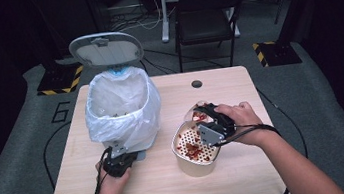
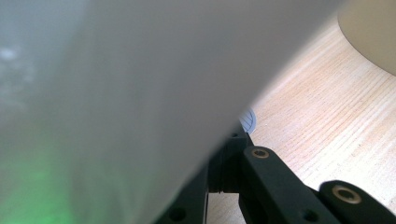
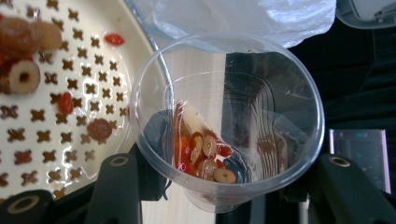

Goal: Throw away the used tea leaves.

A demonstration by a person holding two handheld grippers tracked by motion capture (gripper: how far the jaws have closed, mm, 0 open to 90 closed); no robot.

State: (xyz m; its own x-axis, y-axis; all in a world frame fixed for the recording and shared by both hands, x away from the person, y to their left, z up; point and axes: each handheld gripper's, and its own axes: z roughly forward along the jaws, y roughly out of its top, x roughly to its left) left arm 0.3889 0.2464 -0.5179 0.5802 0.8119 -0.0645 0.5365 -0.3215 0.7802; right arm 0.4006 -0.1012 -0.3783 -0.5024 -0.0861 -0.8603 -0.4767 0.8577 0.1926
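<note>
My right gripper [image 3: 219,186] clamps its jaws on the clear cup [image 3: 227,121] of dried fruit beside the strainer [image 1: 194,147]; my left gripper [image 1: 118,163], jaws together, rests against the bin [image 1: 121,108].

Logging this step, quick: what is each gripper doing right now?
Left gripper: shut, pressed against the bin's base.
Right gripper: closed on the clear cup beside the strainer bowl.

High view overhead, facing forward-down at table [image 1: 162,189]; gripper views close-up; strainer bowl [image 1: 197,167] shared with right view.
</note>
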